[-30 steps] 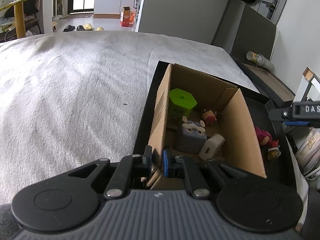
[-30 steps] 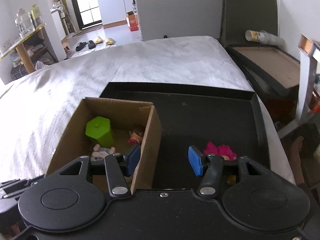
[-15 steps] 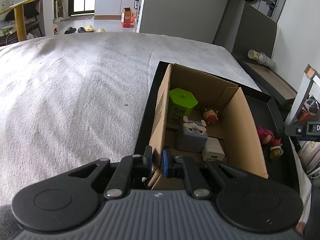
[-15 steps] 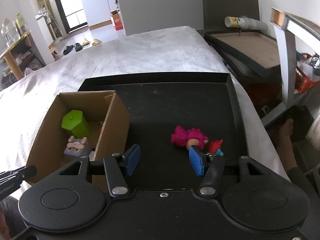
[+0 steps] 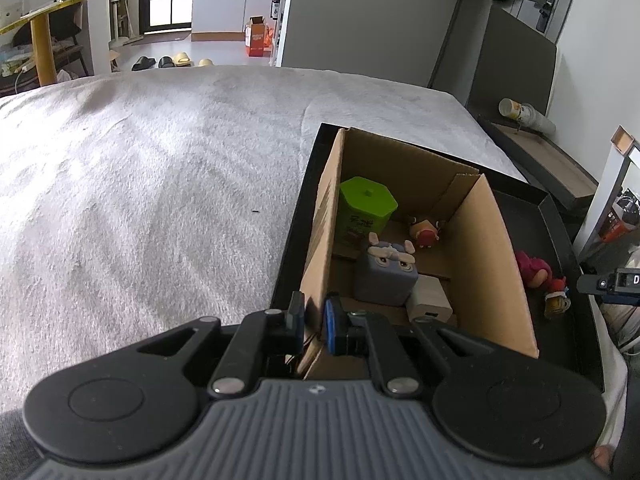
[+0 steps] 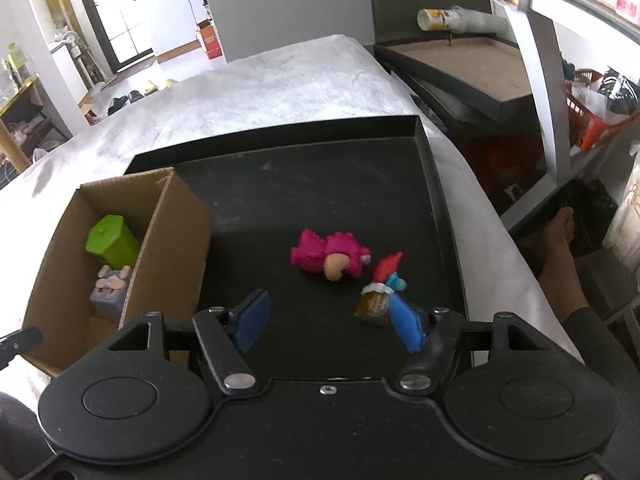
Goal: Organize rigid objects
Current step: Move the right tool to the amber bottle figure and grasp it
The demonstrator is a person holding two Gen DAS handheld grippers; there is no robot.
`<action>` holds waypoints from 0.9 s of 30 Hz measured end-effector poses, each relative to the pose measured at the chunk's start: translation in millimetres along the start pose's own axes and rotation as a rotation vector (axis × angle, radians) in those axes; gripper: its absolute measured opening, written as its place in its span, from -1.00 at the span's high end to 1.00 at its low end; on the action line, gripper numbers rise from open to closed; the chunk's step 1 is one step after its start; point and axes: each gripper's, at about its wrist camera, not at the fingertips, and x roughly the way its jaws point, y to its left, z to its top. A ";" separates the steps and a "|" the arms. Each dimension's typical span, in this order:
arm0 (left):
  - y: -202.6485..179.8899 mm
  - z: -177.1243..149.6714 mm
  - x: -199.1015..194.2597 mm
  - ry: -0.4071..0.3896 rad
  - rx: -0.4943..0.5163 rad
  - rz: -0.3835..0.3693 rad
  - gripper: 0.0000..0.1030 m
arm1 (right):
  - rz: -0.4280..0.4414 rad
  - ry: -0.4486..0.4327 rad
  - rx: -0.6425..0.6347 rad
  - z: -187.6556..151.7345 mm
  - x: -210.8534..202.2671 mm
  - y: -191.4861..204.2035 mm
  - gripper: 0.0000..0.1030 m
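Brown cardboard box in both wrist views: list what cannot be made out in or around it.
- Print on the green hexagonal container: too small, left wrist view.
- Pale block: partly behind the grey cube-shaped animal toy, left wrist view.
- Brown cardboard box: its near wall hides the floor, right wrist view.
- Box near corner: covered by the left hand-held gripper.

Left gripper (image 5: 314,322): jaws nearly closed, blue pads pinching thin cardboard wall (image 5: 320,264) between them, pointing forward and slightly down. Right gripper (image 6: 326,322): jaws spread wide, nothing between pads, angled downward, tips free.
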 end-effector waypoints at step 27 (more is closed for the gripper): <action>2.7 0.9 1.2 -0.006 -0.021 0.004 0.82 | -0.033 0.090 0.015 -6.3 55.6 -25.7 -0.13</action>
